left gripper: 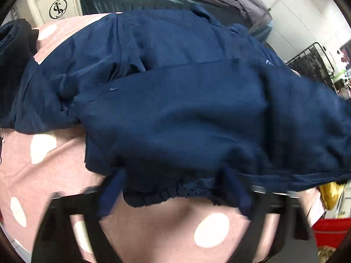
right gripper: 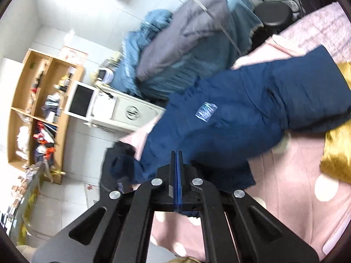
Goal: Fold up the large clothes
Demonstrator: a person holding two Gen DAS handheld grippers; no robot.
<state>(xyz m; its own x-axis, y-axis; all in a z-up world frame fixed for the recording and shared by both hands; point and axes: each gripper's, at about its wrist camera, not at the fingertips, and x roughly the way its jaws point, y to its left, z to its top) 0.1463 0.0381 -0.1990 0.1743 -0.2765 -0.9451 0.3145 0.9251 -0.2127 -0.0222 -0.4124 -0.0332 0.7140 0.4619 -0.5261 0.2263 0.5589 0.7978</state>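
Observation:
A large navy jacket (left gripper: pixel 175 98) lies spread over a pink bed cover with white dots (left gripper: pixel 43 164). My left gripper (left gripper: pixel 174 194) points down at the jacket's gathered hem. Its blurred blue fingers (left gripper: pixel 111 195) stand apart on either side of the hem, not pressing it. In the right wrist view the same jacket (right gripper: pixel 230 120), with a pale chest logo, stretches from upper right to lower left. My right gripper (right gripper: pixel 177 155) is shut at the jacket's near edge, pads together, and a scrap of dark blue cloth shows at the pads' base.
A golden cushion (right gripper: pixel 337 149) lies on the bed cover (right gripper: pixel 296 186) to the right. Grey and blue bedding (right gripper: pixel 186 43) is piled behind the jacket. A white cabinet (right gripper: pixel 127 111) and a wooden shelf (right gripper: pixel 39 109) stand beyond the bed's edge. A dark garment (left gripper: pixel 15 39) lies far left.

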